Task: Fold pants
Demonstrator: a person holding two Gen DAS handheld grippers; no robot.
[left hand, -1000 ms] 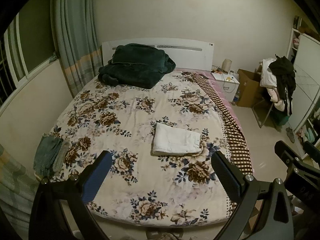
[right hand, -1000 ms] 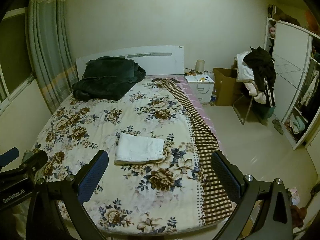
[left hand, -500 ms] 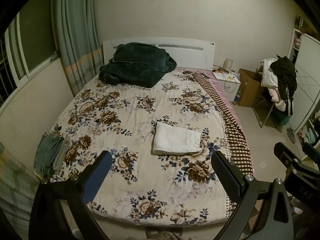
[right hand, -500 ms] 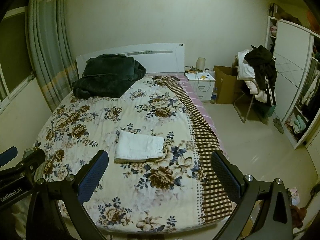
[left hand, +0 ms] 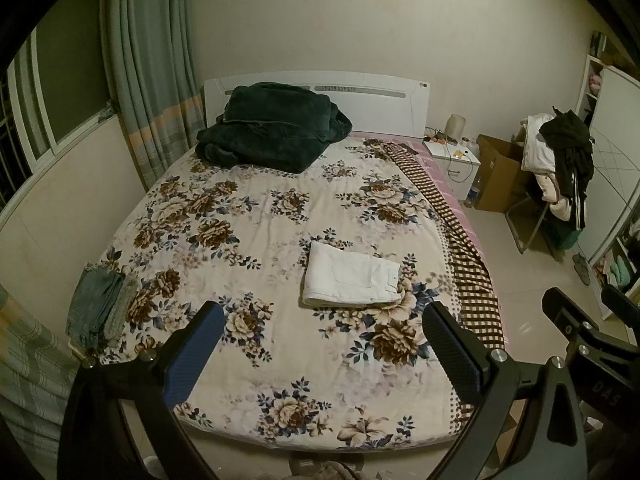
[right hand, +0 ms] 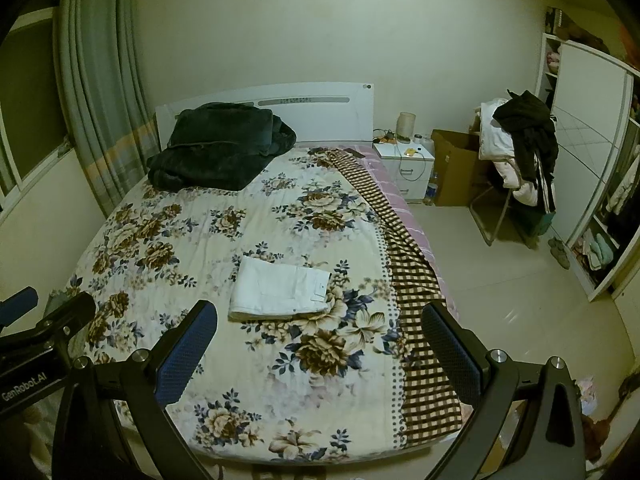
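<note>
You hold both grippers above the foot of the bed (left hand: pixel 280 216), well clear of the floral cover. Your left gripper (left hand: pixel 324 354) has its jaws spread wide and grips nothing; your right gripper (right hand: pixel 320 350) is the same, fingers far apart and empty. In the left wrist view the right gripper's body shows at the lower right edge; in the right wrist view the left one shows at the lower left edge.

The white pants (left hand: pixel 350 274) lie folded into a neat rectangle on the bed, flat on the cover, towards the bed's foot and nearer its checked-bordered side than the window side. From the right wrist view the white pants (right hand: pixel 280 288) sit just beyond the gap between your fingertips, apart from both.

A dark green blanket (left hand: pixel 272 132) is heaped at the head of the bed, against the white headboard (left hand: pixel 380 104). A folded bluish garment (left hand: pixel 96 308) rests at the bed's window-side edge near the foot, well apart from the pants. Off the bed's other side, by the headboard, stands a white nightstand (left hand: pixel 454 162), and further from the bed a chair piled with clothes (left hand: pixel 560 160).
</note>
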